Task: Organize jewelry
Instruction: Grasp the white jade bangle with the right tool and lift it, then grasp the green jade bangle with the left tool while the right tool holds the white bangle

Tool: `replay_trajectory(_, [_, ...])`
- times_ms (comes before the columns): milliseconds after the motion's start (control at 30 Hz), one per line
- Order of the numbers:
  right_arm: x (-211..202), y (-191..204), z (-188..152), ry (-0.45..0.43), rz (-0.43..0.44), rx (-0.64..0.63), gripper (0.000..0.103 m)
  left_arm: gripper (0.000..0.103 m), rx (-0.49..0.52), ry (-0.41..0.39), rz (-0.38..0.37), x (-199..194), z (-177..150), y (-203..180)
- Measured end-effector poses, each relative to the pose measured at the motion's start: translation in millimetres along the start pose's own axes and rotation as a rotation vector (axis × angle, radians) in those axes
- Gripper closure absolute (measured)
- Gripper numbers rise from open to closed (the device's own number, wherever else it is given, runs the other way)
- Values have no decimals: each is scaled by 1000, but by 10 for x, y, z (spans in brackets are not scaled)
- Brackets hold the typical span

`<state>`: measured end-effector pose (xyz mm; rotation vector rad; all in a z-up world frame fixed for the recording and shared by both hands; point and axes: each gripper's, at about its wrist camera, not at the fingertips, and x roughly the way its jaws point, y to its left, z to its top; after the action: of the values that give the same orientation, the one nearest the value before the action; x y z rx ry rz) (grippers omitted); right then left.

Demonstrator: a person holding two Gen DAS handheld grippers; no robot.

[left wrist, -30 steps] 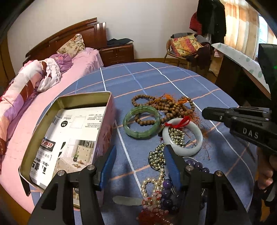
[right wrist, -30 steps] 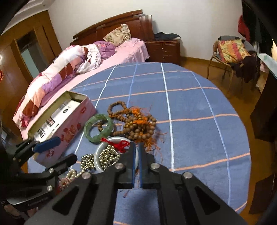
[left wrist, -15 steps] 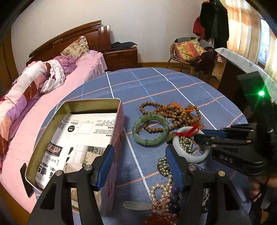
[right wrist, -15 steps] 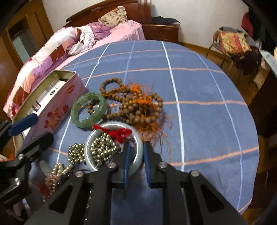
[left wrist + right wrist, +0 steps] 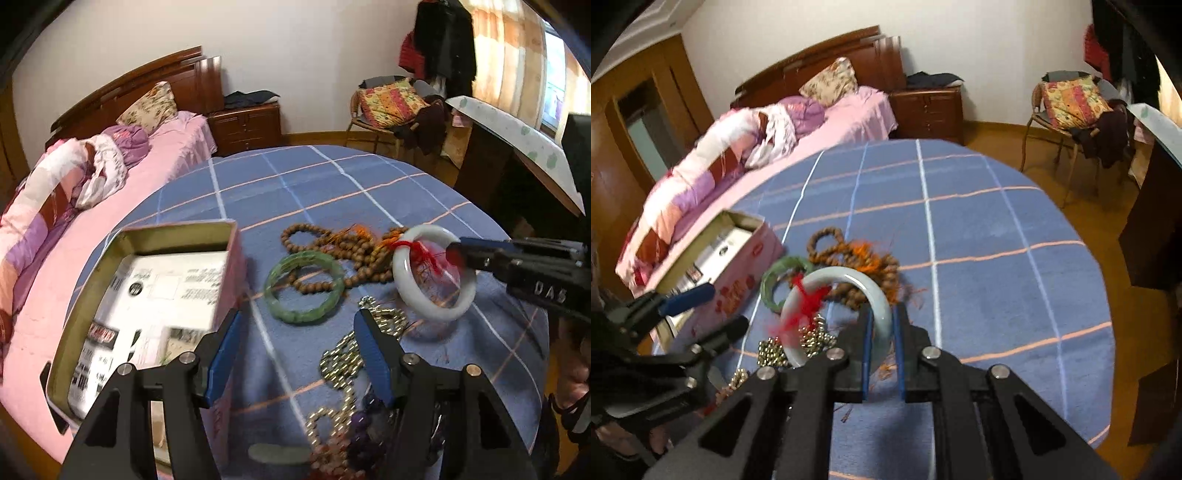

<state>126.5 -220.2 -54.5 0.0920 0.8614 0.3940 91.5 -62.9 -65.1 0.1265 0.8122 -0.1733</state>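
My right gripper (image 5: 882,317) has its jaws closing on the rim of a white bangle (image 5: 846,275) with a red tassel (image 5: 421,251). The bangle (image 5: 432,310) hangs tilted just above the blue checked tablecloth (image 5: 332,177). My left gripper (image 5: 297,321) stands open with nothing between its fingers, beside an open pink tin box (image 5: 177,230) lined with printed paper. A green bangle (image 5: 275,273) lies flat in front of it. Behind are brown wooden beads (image 5: 351,251) with orange tassels. A silver bead chain (image 5: 340,358) lies under the left gripper's right finger.
Pearl and purple bead strings (image 5: 332,435) lie at the table's near edge. A pink bed (image 5: 110,192) runs along the left side. A chair with a cushion (image 5: 391,99) and a dark desk (image 5: 517,173) stand to the right. A person's hand (image 5: 572,369) holds the right gripper.
My right gripper came down over the white bangle, shut on its rim and raised it off the silver beads. The left gripper stayed beside the tin, open.
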Motion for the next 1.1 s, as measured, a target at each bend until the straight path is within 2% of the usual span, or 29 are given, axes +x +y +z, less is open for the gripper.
replay_trajectory(200, [-5, -114, 2, -21, 18, 50, 90, 43, 74, 27, -1, 234, 130, -151])
replay_trajectory(267, [6, -115, -2, -21, 26, 56, 90, 58, 89, 54, -12, 331, 145, -171])
replay_trajectory(400, [-18, -114, 2, -32, 38, 63, 90, 76, 81, 112, -31, 476, 136, -150])
replay_trajectory(433, [-38, -107, 13, -38, 40, 63, 90, 90, 81, 118, -37, 481, 133, -133])
replay_trajectory(467, [-64, -123, 10, -43, 41, 63, 90, 96, 76, 118, -45, 465, 132, -117])
replay_trajectory(600, [-162, -96, 64, -69, 39, 57, 90, 97, 78, 69, -41, 292, 173, -89])
replay_trajectory(867, [-241, -72, 126, -87, 47, 49, 90, 98, 41, -27, -91, -125, 290, 5])
replay_trajectory(1100, [62, -112, -141, 50, 24, 0, 89, 98, 33, -55, -106, -258, 270, 49])
